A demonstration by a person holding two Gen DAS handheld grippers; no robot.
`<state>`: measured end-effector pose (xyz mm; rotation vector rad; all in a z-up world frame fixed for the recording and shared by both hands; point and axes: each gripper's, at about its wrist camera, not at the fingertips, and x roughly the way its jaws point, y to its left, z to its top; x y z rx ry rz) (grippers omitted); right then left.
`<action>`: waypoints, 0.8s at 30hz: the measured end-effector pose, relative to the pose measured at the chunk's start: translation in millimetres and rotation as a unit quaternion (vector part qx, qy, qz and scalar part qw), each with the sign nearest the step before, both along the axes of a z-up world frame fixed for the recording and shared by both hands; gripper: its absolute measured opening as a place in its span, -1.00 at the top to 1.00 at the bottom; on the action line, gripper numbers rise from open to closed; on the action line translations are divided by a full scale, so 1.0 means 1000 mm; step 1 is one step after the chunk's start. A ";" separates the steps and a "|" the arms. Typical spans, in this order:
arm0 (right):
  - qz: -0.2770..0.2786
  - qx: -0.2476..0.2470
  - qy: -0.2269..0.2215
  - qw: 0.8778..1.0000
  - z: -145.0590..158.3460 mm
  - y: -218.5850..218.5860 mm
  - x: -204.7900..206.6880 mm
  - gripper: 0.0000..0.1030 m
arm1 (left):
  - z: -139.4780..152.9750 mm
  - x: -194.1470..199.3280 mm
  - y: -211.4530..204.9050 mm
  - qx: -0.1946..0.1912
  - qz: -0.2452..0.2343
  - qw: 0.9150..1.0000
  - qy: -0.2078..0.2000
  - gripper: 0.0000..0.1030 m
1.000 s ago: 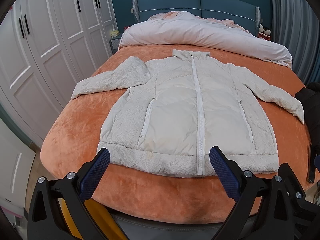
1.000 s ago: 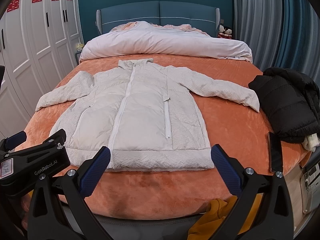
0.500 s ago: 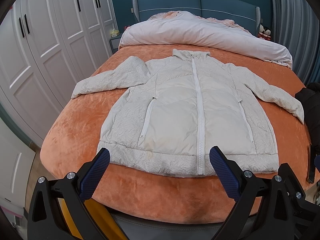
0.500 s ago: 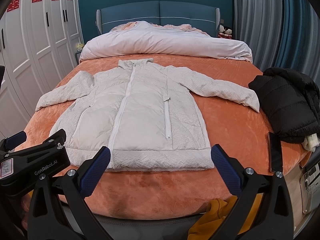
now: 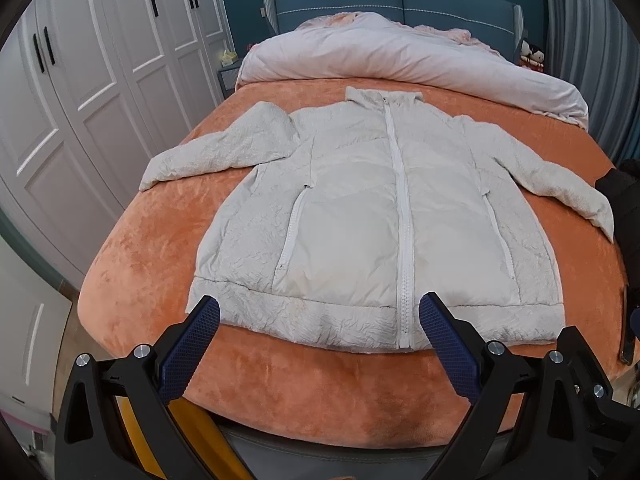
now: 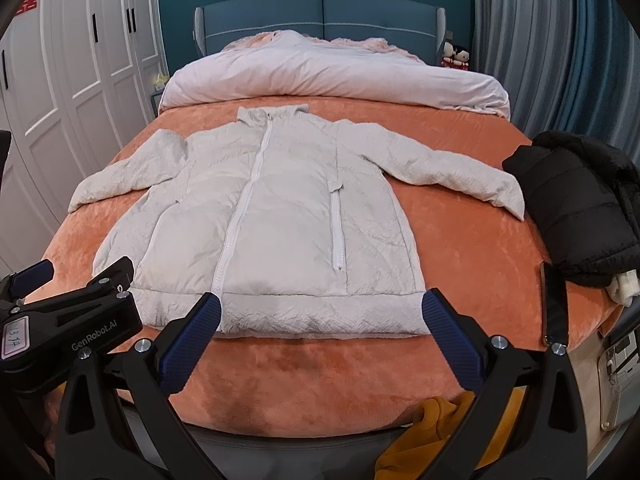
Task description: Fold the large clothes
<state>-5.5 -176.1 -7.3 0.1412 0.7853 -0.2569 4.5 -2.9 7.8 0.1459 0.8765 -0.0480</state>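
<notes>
While both jaws gape, white jacket (image 5: 384, 216) lies flat on bed (image 5: 160, 240).

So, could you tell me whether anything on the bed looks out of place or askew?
Only a little: the white jacket lies flat and zipped, but a black jacket sits heaped beside its sleeve, and a dark phone rests near the bed's edge.

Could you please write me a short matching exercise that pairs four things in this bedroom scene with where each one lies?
1. white jacket
2. black jacket
3. pale duvet
4. phone

A. heaped by the headboard
B. at the bed's right edge, bunched
C. spread flat mid-bed
D. near corner, beside the black jacket

Pairs: 1-C, 2-B, 3-A, 4-D
</notes>
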 end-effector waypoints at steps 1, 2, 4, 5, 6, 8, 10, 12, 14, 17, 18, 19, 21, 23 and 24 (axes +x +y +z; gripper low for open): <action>0.001 0.001 0.002 1.000 -0.002 -0.001 0.002 -0.91 | -0.002 0.002 -0.001 0.001 0.000 1.000 0.002 -0.88; 0.001 0.001 0.005 1.000 -0.003 -0.002 0.005 -0.91 | -0.003 0.004 -0.002 0.002 -0.001 1.000 0.004 -0.88; 0.003 0.002 0.010 1.000 -0.007 -0.004 0.010 -0.91 | -0.008 0.009 -0.005 0.005 -0.003 1.000 0.009 -0.88; 0.004 0.004 0.013 1.000 -0.009 -0.005 0.013 -0.91 | -0.011 0.012 -0.006 0.007 -0.004 1.000 0.011 -0.88; 0.004 0.007 0.016 1.000 -0.012 -0.008 0.016 -0.91 | -0.014 0.015 -0.008 0.009 -0.004 1.000 0.014 -0.88; 0.004 0.010 0.023 1.000 -0.017 -0.009 0.026 -0.91 | -0.020 0.023 -0.011 0.012 -0.006 1.000 0.020 -0.88; 0.004 0.014 0.031 0.999 -0.024 -0.015 0.035 -0.91 | -0.027 0.033 -0.014 0.016 -0.006 1.000 0.024 -0.88; 0.003 0.019 0.039 0.999 -0.031 -0.024 0.048 -0.91 | -0.034 0.044 -0.017 0.018 -0.004 0.999 0.031 -0.88; -0.004 0.036 0.049 0.998 -0.043 -0.040 0.063 -0.91 | -0.042 0.059 -0.020 0.017 0.000 0.999 0.036 -0.88; -0.032 0.062 0.075 0.995 -0.067 -0.075 0.087 -0.91 | -0.055 0.084 -0.024 0.021 0.008 0.999 0.046 -0.88; -0.043 0.063 0.087 0.993 -0.074 -0.085 0.096 -0.91 | -0.059 0.092 -0.025 0.023 0.010 0.999 0.047 -0.88; -0.050 0.061 0.096 0.992 -0.081 -0.097 0.106 -0.91 | -0.064 0.101 -0.027 0.023 0.013 0.998 0.048 -0.88; -0.051 0.048 0.099 0.993 -0.089 -0.110 0.120 -0.91 | -0.072 0.117 -0.030 0.021 0.015 0.998 0.052 -0.88; -0.058 0.030 0.096 0.993 -0.095 -0.130 0.138 -0.91 | -0.081 0.135 -0.034 0.017 0.012 0.998 0.058 -0.88; -0.070 0.025 0.093 0.993 -0.099 -0.147 0.148 -0.91 | -0.085 0.144 -0.036 0.017 0.012 0.998 0.059 -0.88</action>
